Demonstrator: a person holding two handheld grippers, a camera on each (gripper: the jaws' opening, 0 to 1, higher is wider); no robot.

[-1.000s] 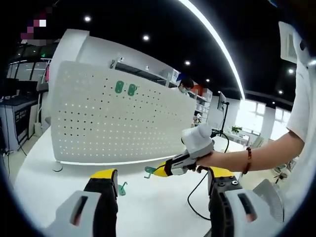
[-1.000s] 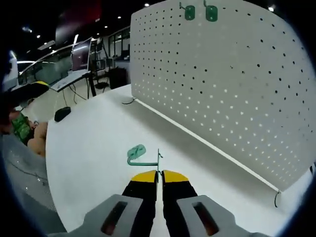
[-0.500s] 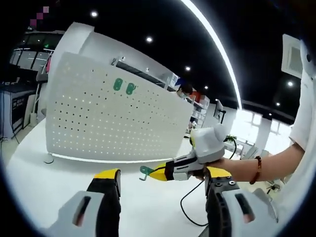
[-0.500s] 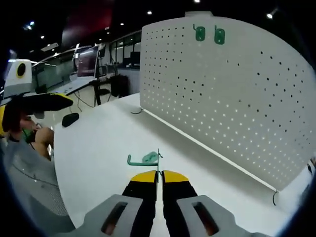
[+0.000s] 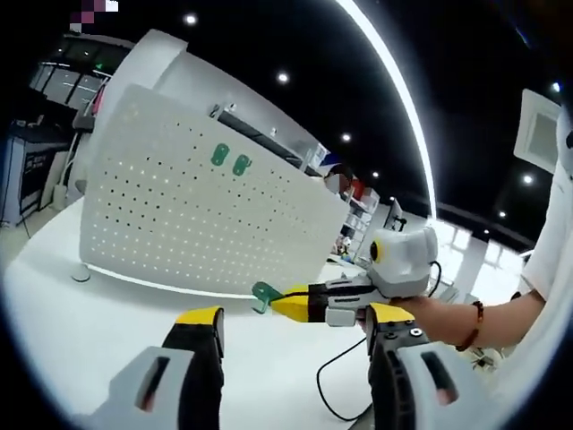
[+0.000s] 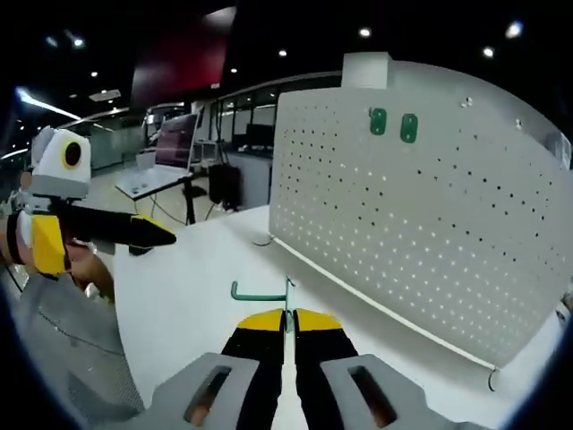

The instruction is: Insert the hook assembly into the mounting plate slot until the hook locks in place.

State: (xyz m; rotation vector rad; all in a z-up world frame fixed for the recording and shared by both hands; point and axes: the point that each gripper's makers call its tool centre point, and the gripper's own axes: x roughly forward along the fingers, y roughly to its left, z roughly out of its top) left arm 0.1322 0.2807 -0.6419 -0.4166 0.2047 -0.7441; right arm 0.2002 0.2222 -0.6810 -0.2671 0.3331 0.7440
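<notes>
Closest in the left gripper view, the left tool [image 5: 291, 327] is sitting with its yellow-tipped jaws spread wide apart and nothing between them, hovering over the white tabletop [image 5: 81, 322]. Just beyond it, a black cable [image 5: 336, 376] is trailing across the tabletop beside the right-hand jaw. Coming in from the right, the person's hand [image 5: 430, 309], with a bead bracelet [image 5: 472, 324] at the wrist, is holding the right tool [image 5: 288, 303] stretched out level, pointing toward the board.

In the right gripper view, the right tool [image 6: 287, 315] is showing its jaws pressed together, pinching the thin stem of the green hook [image 6: 260, 291]. The hook is riding in the air above the tabletop [image 6: 197, 278], its bar running off to the left of the tips with a small upturned end. In the left gripper view the same green hook [image 5: 265, 294] is sticking out of the yellow tips, well short of the board.

Farther back, the white perforated mounting plate [image 6: 421, 224] is standing upright on the tabletop, its bottom edge along a long base rail. Nothing is lying between the held hook and the plate's face. High on the plate, two green hooks [image 6: 393, 124] are already hanging side by side. The left tool [image 6: 134, 231] is poking in from the left of this view, off to the side of the path.

Beyond the plate, office desks [image 6: 157, 179] and ceiling lights [image 5: 394, 81] are showing in the dim room.
</notes>
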